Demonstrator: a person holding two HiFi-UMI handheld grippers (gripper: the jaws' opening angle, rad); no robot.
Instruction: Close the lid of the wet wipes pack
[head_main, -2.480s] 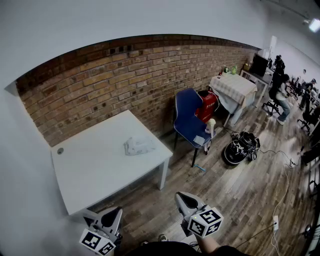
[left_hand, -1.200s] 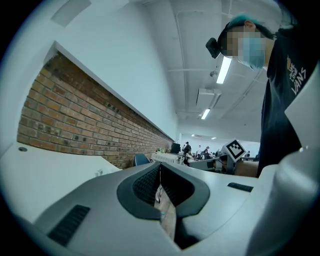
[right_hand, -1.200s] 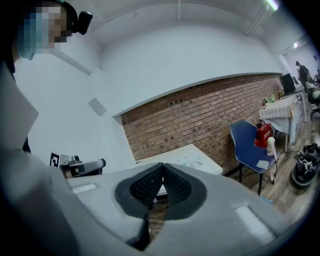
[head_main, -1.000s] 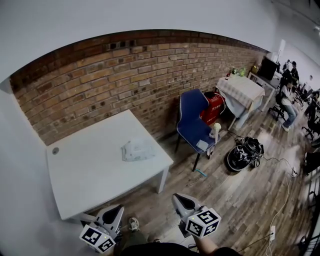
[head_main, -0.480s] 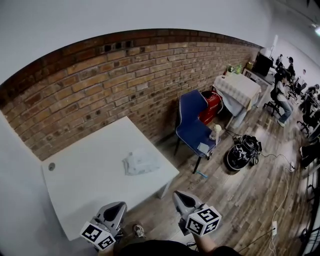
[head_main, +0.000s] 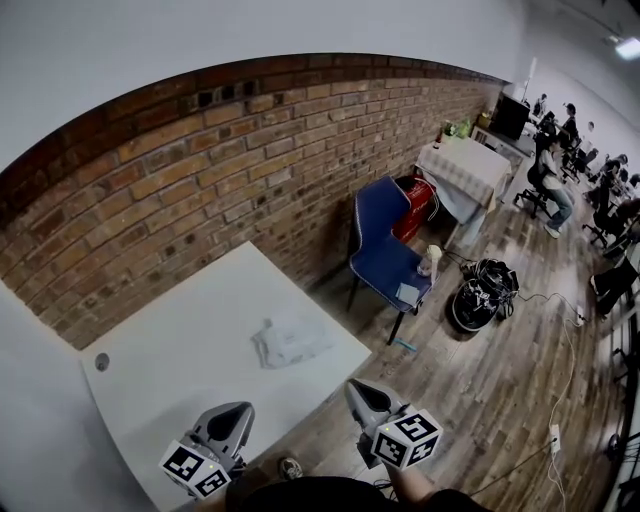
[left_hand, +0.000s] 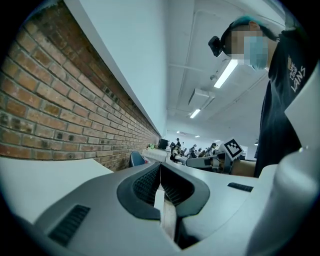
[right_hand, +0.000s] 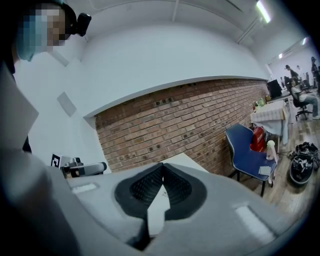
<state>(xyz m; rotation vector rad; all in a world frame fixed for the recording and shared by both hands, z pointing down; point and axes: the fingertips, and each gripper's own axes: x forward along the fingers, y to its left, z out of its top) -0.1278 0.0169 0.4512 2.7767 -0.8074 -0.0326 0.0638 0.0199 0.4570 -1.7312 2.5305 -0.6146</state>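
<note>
On the white table (head_main: 170, 372), the wet wipes pack (head_main: 292, 342) lay nearer in the head view than a second before, as the person had stepped closer. The left gripper (head_main: 238, 412) and the right gripper (head_main: 358, 390) were both pressed together and empty, well short of the pack, so the closing step looked yet to start.

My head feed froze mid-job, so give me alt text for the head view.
A wet wipes pack lies on a white table beside a brick wall, its lid too small to judge. The left gripper and right gripper hang shut and empty at the frame's bottom, short of the pack. A blue chair stands right of the table.
</note>
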